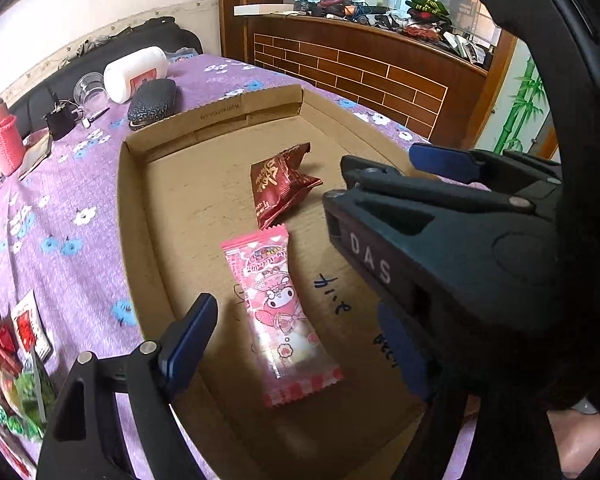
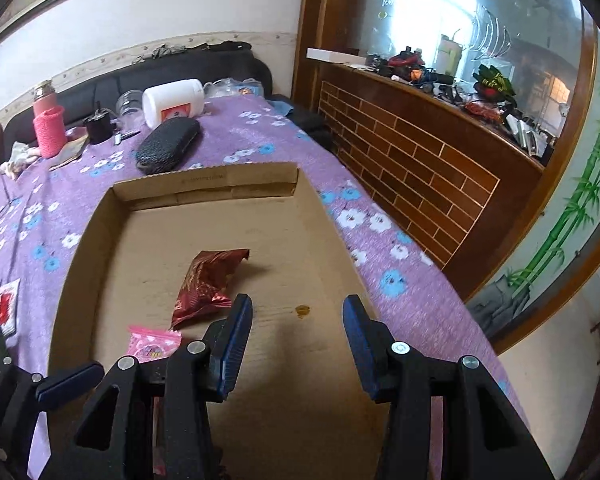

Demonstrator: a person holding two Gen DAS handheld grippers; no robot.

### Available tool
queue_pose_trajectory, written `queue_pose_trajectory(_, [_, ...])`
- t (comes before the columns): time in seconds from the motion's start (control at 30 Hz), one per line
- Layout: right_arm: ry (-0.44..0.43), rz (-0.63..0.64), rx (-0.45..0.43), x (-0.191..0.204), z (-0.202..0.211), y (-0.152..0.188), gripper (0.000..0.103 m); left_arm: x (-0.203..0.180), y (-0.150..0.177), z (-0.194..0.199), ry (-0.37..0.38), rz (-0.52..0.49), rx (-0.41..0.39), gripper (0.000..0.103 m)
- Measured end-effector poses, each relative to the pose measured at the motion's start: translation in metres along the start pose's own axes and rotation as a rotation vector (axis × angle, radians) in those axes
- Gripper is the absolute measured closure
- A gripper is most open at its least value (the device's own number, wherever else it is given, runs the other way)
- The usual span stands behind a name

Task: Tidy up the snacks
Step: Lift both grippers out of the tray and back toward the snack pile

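Purple floral tablecloth (image 2: 260, 132), black sofa (image 2: 180, 68) (against a pale wall (image 2: 180, 0)), brick-patterned wooden counter (image 2: 420, 168), bright window (image 2: 420, 8).

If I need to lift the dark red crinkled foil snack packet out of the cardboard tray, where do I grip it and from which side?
Take the dark red crinkled foil snack packet by its raised, crimped far end, which appears to stand clear of the cardboard tray floor. Come from above with the jaws across that thin seam. The puffed middle would probably slip. The right gripper, open and empty, looks nearer.
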State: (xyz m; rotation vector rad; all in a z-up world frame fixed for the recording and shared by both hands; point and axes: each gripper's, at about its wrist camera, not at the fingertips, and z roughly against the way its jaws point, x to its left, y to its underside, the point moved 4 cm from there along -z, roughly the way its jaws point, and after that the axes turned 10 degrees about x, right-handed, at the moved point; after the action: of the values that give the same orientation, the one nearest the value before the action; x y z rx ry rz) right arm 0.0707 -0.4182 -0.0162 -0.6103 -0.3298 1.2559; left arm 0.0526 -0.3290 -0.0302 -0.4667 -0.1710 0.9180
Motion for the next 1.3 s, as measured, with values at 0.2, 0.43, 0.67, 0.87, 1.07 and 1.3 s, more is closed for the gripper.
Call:
queue_pose_trajectory(0.2, [-0.127, -0.088, -0.014, -0.012, 0.014, 0.002, 0.048, 0.002, 0.002, 0.015, 0.051, 0.036, -0.025, 0.021])
queue_pose_trajectory(0.43, [-0.253, -0.192, -0.041, -0.033, 0.039, 0.006, 0.043, 0.006, 0.002, 0.032, 0.128, 0.086, -0.057, 0.018])
queue_pose_trajectory(0.67, [-0.262, -0.215, -0.069, -0.036, 0.060, 0.011, 0.036, 0.013, 0.006, 0.056, 0.123, 0.108, -0.116, 0.017])
queue_pose_trajectory(0.87, [-0.252, -0.182, -0.090, -0.022, 0.075, 0.015, 0.029, 0.025, 0.015, 0.073, 0.120, 0.126, -0.149, 0.015])
queue_pose_trajectory(1.07, [-0.255, -0.169, -0.084, -0.011, 0.082, 0.017, 0.029, 0.038, 0.024, 0.087, 0.130, 0.142, -0.174, 0.015])
queue_pose_trajectory(1.3, [-0.246, -0.111, -0.078, 0.012, 0.088, 0.022, 0.027, 0.067, 0.037, 0.103, 0.128, 0.191, -0.206, 0.015])
